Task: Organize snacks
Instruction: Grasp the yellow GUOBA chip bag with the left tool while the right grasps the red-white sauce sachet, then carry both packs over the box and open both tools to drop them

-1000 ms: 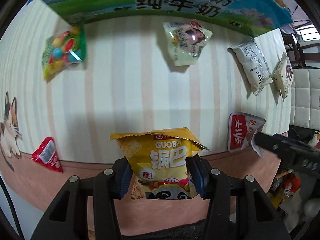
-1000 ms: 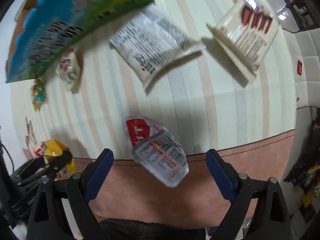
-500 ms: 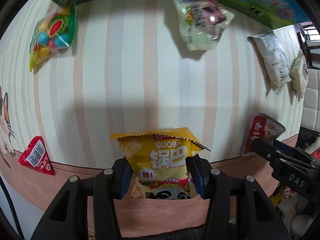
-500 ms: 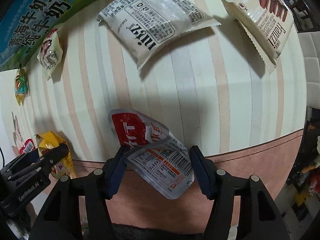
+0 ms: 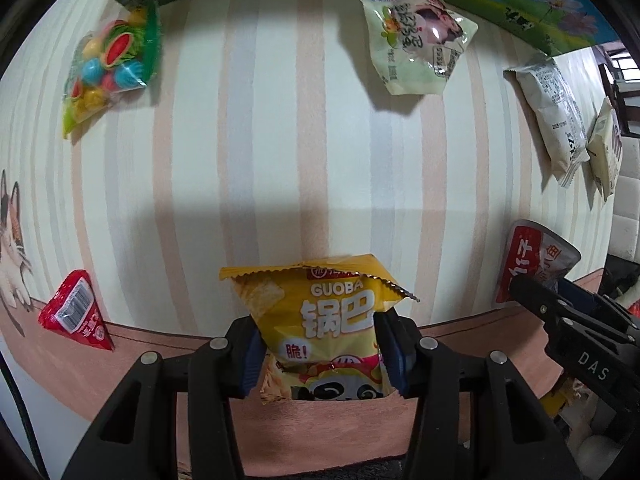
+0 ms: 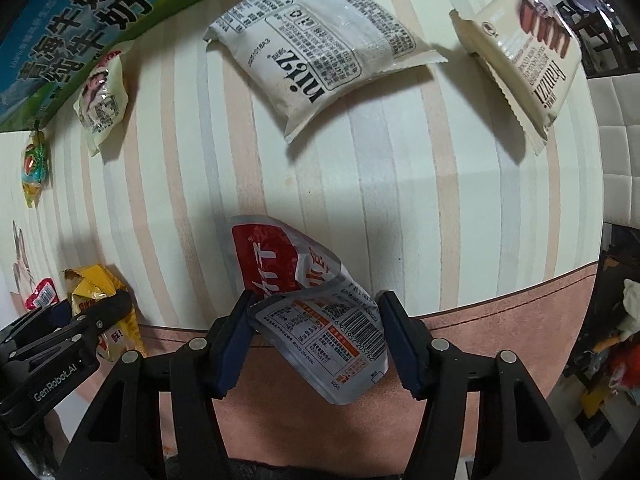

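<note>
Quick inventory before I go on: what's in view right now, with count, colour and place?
Guoba bag: 1, yellow, in left hand-held gripper.
Pouch: 1, red and silver, in right hand-held gripper.
Candy bag: 1, green, far left.
Pale bag: 1, light green, far centre.
White pack: 1, far right.
Wafer pack: 1, cream, far right edge.
Triangle packet: 1, red, near left.
Milk box: 1, blue-green, back edge.
Tablecloth: 1, striped.
Left hand-held gripper: shut.
Right hand-held gripper: shut.

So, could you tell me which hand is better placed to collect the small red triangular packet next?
Neither is free: the left tool grips the yellow Guoba bag, the right tool the silver-red pouch. After unloading, left: the red triangular packet lies on its side.
</note>
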Action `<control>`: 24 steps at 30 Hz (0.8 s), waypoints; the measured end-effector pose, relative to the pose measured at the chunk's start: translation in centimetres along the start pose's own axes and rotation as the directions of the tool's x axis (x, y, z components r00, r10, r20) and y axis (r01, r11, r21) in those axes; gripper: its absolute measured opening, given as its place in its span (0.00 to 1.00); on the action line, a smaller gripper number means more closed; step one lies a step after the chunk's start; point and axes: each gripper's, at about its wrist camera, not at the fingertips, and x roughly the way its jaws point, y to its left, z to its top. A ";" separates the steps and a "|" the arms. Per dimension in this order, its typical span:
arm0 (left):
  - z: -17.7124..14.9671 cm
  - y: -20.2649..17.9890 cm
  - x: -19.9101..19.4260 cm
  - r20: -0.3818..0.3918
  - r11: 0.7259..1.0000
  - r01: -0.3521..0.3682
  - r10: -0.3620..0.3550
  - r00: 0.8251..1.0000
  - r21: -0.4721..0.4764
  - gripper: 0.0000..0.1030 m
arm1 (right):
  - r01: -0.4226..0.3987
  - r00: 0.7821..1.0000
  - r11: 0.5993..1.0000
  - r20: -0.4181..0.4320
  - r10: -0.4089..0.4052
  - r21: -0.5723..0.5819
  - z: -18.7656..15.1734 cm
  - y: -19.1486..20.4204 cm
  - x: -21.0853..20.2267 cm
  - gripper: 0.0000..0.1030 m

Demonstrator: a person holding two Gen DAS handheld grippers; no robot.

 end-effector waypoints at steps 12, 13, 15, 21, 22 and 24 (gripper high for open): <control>-0.8 -0.5 -2.3 0.040 1.000 0.014 -0.013 0.999 -0.004 0.45 | -0.086 0.994 0.996 0.072 0.086 0.002 -2.7 1.2 -3.0 0.47; -0.8 -0.5 -2.6 0.044 1.000 0.016 -0.015 0.999 -0.004 0.45 | -0.097 0.992 0.995 0.078 0.096 0.000 -2.9 1.4 -3.3 0.47; -0.9 -0.7 -3.4 0.058 1.000 0.023 -0.024 0.998 0.002 0.45 | -0.117 0.989 0.993 0.089 0.117 -0.002 -3.1 1.6 -4.2 0.47; -1.1 -1.3 -7.8 0.126 0.998 0.064 -0.067 0.990 0.027 0.45 | -0.207 0.968 0.978 0.138 0.207 -0.020 -3.9 2.2 -8.1 0.47; -1.1 -1.5 -9.0 0.145 0.997 0.075 -0.078 0.986 0.032 0.45 | -0.223 0.963 0.975 0.153 0.224 -0.024 -3.7 2.4 -9.1 0.47; -0.9 -1.8 -11.1 0.178 0.995 0.088 -0.095 0.979 0.045 0.45 | -0.253 0.949 0.967 0.183 0.256 -0.039 -3.4 2.7 -11.4 0.47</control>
